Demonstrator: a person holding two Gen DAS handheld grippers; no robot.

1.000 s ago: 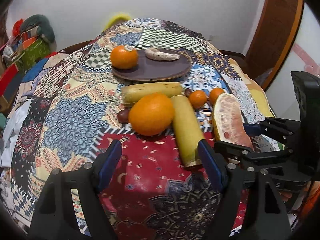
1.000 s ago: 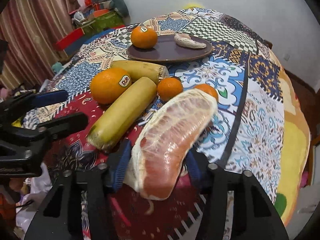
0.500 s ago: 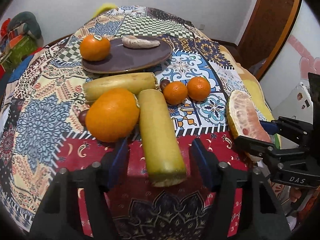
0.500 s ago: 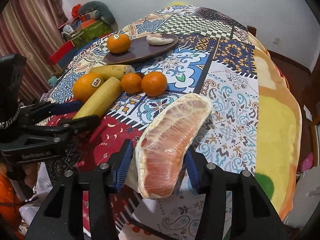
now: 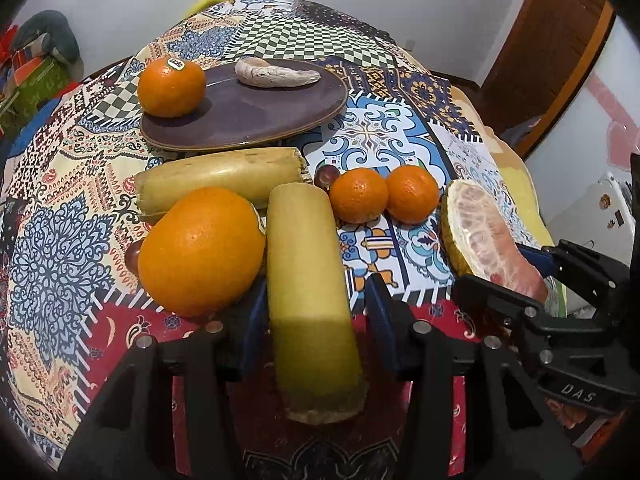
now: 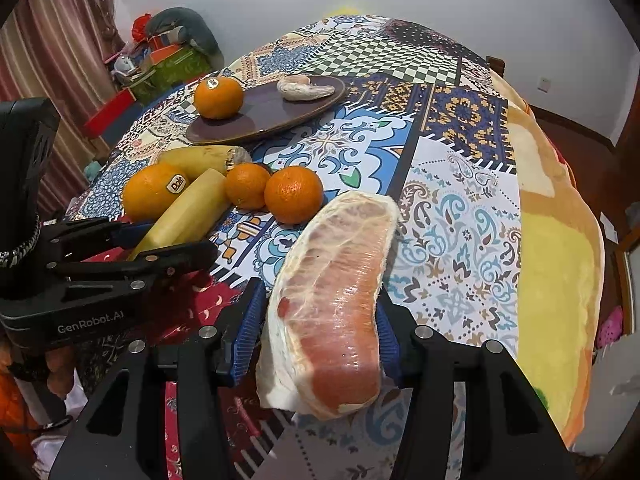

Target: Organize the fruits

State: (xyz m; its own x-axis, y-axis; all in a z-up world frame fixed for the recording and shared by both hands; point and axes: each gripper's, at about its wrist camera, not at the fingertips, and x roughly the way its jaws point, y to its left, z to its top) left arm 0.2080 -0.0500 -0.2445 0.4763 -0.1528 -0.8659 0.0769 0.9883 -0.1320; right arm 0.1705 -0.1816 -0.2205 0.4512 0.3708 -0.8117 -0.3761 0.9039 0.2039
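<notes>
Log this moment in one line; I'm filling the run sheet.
left gripper: closing around banana, grip unconfirmed | right gripper: shut on pomelo wedge | plate: orange, ginger

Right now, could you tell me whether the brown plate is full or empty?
Partly filled: the brown plate holds one orange and a pale wrapped piece; the rest is bare.

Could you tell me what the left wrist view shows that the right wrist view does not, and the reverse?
Left wrist only: a small dark fruit behind the yellow fruit between the left tongs, whose jaws have just been closing.
Right wrist only: the striped curtain and the "Dole" sticker.
Both: the plate with its orange, two mandarins, and the pomelo wedge in the right tongs.
</notes>
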